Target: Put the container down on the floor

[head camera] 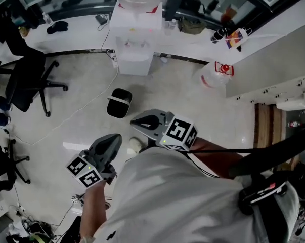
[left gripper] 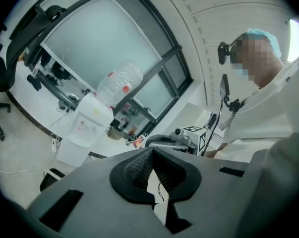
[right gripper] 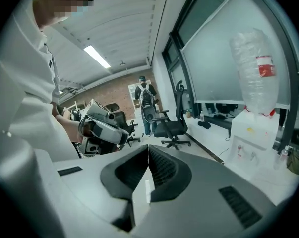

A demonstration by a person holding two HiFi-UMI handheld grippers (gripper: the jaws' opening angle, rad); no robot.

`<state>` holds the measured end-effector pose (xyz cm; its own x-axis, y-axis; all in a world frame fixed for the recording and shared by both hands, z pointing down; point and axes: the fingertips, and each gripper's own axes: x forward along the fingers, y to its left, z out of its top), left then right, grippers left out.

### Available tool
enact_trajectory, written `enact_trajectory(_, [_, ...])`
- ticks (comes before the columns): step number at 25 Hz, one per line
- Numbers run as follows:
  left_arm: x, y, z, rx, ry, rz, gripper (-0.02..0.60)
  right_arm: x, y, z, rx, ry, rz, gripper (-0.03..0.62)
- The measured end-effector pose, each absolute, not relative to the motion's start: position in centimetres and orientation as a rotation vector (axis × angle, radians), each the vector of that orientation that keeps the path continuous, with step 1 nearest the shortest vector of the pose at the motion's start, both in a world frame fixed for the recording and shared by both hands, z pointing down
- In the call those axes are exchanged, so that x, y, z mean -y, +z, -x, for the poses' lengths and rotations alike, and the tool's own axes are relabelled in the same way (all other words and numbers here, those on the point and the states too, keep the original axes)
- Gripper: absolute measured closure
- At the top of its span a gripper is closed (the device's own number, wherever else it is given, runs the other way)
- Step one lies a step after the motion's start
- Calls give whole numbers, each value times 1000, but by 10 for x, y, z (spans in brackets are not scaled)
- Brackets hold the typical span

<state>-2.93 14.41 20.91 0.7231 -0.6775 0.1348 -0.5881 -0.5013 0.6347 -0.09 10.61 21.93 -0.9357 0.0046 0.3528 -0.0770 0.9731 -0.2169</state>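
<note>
A small black container (head camera: 119,103) with a pale handle stands on the floor in front of me; its edge shows in the left gripper view (left gripper: 50,178). A clear plastic jug (head camera: 213,75) with a red cap and handle rests on the floor by the white counter. My left gripper (head camera: 115,137) is held at waist height, jaws shut and empty (left gripper: 151,150). My right gripper (head camera: 135,120) hovers beside it, nearer the black container, also shut with nothing between the jaws (right gripper: 148,148). Each gripper shows in the other's view: the right gripper (left gripper: 184,135), the left gripper (right gripper: 102,125).
A white water dispenser (head camera: 134,39) with a clear bottle on top stands against the curved white counter (head camera: 81,32). A black office chair (head camera: 31,82) is at the left. A cable runs across the floor. Another person (right gripper: 147,100) stands far off in the room.
</note>
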Motion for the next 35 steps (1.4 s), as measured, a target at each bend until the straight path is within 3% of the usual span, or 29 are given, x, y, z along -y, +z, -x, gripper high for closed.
enact_trajectory(35, [-152, 215, 34, 1017, -123, -2295, 573, -129, 208, 4, 2753, 196, -20, 579])
